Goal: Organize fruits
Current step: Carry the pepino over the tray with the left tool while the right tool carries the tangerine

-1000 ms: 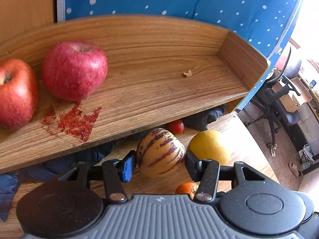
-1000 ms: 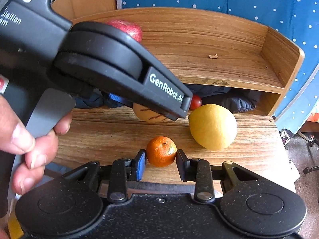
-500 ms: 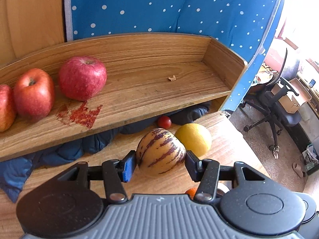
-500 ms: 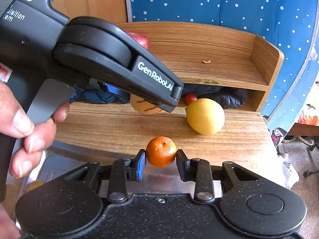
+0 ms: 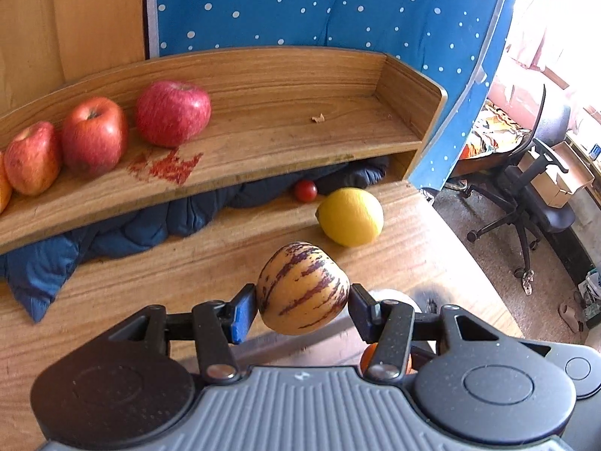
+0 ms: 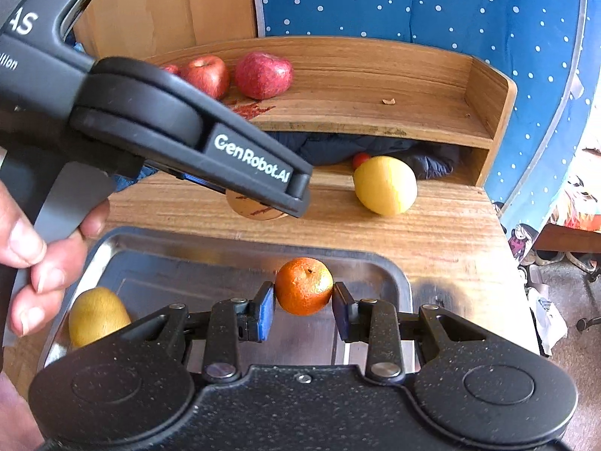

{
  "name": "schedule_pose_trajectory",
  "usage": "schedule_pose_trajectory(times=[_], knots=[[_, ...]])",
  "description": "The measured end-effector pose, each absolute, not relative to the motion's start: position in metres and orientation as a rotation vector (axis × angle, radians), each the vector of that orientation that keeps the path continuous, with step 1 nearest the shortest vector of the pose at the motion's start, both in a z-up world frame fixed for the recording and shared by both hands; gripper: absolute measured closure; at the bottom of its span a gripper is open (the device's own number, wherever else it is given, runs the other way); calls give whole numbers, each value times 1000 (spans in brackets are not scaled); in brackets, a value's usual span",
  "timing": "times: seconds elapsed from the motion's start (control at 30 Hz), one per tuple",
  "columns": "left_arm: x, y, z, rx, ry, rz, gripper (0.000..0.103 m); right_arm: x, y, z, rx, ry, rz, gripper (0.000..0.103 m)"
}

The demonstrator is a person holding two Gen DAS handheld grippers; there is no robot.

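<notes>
Closest to the cams, 2 fruits are pinched: a striped pepino melon [image 5: 302,288] is clamped btwn the pads of the left gripper [image 5: 302,300], held up off the wooden table [image 5: 150,282], and a mandarin [image 6: 304,285] is squeezed in the right gripper [image 6: 303,306] over a steel tray [image 6: 398,282]. A yellow-green kiwi [image 6: 95,315] is lying in the tray's left corner, partly hidden by the right gripper's body. The left gripper's handle is wrapped by a hand [image 6: 33,259] at the left edge of the right cam view.

Further back on the table, a lemon [image 5: 350,216] is sat w/ a cherry tomato [image 5: 305,190] just behind it, next to a dark blue padded cloth [image 5: 112,233] stuffed under the shelf [image 5: 281,120]. Three red apples [image 5: 92,133] are lined up on the shelf's left part, a red smear [image 5: 169,165] in front of them. Polka-dot blue fabric [image 5: 338,7] is hung behind.
</notes>
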State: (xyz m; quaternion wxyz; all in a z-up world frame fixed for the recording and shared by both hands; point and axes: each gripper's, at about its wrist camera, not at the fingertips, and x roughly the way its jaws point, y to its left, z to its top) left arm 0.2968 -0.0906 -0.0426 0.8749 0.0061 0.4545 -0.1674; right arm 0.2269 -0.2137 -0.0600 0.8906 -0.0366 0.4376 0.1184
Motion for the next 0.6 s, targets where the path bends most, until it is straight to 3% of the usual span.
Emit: schedule_pose_trajectory(times=[0.6], knots=[[261, -72, -57, 24, 1010, -292, 46, 203, -214, -66, -76, 961, 272, 68]])
